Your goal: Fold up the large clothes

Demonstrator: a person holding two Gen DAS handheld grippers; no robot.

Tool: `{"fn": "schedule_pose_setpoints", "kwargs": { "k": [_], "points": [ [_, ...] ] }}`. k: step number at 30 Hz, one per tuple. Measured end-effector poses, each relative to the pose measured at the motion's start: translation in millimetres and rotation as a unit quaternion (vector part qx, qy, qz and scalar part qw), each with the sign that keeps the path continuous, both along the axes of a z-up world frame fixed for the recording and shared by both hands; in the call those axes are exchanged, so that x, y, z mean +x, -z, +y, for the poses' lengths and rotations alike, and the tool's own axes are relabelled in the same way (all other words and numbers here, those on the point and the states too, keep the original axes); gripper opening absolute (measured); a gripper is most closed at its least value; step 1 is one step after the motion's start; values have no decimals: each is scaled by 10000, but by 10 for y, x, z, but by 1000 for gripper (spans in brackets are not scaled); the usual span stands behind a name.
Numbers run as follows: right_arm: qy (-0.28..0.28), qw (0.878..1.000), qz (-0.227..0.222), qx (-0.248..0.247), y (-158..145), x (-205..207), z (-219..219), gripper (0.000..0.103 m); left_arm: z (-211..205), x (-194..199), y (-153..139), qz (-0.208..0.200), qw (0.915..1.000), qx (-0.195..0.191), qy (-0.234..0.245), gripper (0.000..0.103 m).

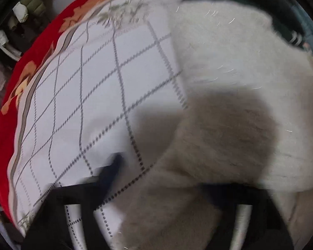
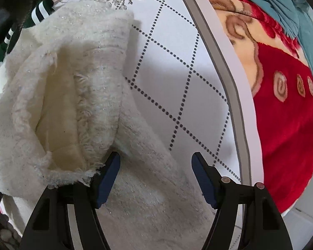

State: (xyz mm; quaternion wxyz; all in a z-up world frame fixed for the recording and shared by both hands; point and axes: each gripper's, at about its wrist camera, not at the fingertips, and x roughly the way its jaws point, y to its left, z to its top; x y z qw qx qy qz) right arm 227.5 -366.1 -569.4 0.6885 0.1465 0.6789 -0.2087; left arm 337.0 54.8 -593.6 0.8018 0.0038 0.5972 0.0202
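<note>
A cream fuzzy garment (image 2: 77, 95) lies bunched on a white cloth with a dotted diamond grid (image 2: 177, 66). Its sleeve opening faces the right wrist view. My right gripper (image 2: 155, 162) is open, its jaws wide apart over a flat part of the garment; the left fingertip (image 2: 111, 166) touches the frayed cuff edge. In the blurred left wrist view the same garment (image 1: 229, 83) fills the right side. My left gripper (image 1: 167, 177) is low in the frame; the cream fabric drapes between its fingers and hides the right one, so its state is unclear.
A red floral blanket (image 2: 292, 125) lies under the white cloth and borders it, also in the left wrist view (image 1: 8, 125). A teal cloth (image 2: 285, 4) lies at the far right. A dark green striped garment (image 2: 39, 10) sits beyond the cream one. Clutter (image 1: 27, 10) stands at the far left.
</note>
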Motion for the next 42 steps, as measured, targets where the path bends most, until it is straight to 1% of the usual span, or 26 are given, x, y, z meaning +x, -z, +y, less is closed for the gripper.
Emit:
{"fn": "schedule_pose_setpoints", "kwargs": {
  "k": [2,3,4,5,6,8,11,13,15,17,18,19,21,22,23,26,28,32,33,34,35,36,37,38,40,42],
  "points": [
    [-93,9998,-158,46,28,57,-8,73,-79,-36,-60,-145,9994,271,140,15],
    [-145,9996,-218,100,48,92,-14,69,-67,-47,-73,-189,9993,310,129,14],
    [-215,9992,-314,159,67,107,10,61,-17,-63,-77,-189,9995,247,67,14],
    [-261,9983,-409,311,87,117,32,31,46,-74,-86,-173,9996,200,-5,15],
    [-290,9970,-483,535,111,130,69,13,93,-103,-98,-164,9997,172,-53,15],
    [-390,9952,-584,674,74,159,195,10,245,-132,-131,-168,9994,238,-207,15],
    [-193,9843,-1008,1437,-55,137,249,8,462,-173,-100,-93,9985,311,-439,18],
    [59,9842,-1082,1400,-78,98,180,8,631,-159,-37,6,9983,144,-564,19],
    [493,9860,-800,1380,108,56,59,8,586,-130,-31,172,9984,107,-520,20],
    [639,9865,-448,1439,272,74,20,9,515,-150,-80,262,9985,173,-454,20],
    [600,9880,-388,1367,224,96,36,19,473,-203,-154,252,9988,83,-409,27],
    [483,9904,-284,1264,133,113,76,24,463,-236,-209,211,9989,74,-404,35],
    [256,9929,-300,1126,-159,105,200,46,430,-395,-341,120,9991,52,-396,96],
    [183,9935,-356,1062,-297,63,257,51,429,-443,-373,94,9991,50,-412,102],
    [93,9939,-419,1015,-438,12,341,58,412,-557,-422,77,9989,55,-453,102],
    [-264,9905,-464,1264,-641,-119,760,61,335,-755,-383,254,9982,195,-505,102],
    [-558,9816,-205,1814,-450,-144,1161,61,269,-829,-299,386,9978,281,-457,102],
    [-741,9676,26,2413,71,-65,1891,61,235,-987,-77,693,9959,324,-492,102],
    [-850,9658,145,2445,205,-10,2041,62,225,-1026,-30,722,9956,357,-470,102],
    [-1105,9691,310,2184,331,56,2213,64,243,-971,19,714,9957,404,-433,102],
    [-1252,9741,257,1865,380,180,2274,63,230,-992,32,696,9958,462,-386,102],
    [-1284,9781,206,1623,353,228,2333,48,222,-1002,34,668,9960,485,-340,102],
    [-1320,9816,198,1368,319,254,2379,28,209,-1020,34,651,9961,498,-311,102],
    [-1308,9822,164,1336,294,281,2400,9,209,-1027,38,646,9962,505,-279,102],
    [-898,9826,117,1623,247,326,2382,9,209,-1052,37,627,9965,479,-256,102],
    [-773,9782,-66,1927,139,396,2373,9,214,-1099,34,632,9967,438,-265,102]
  ]
}}
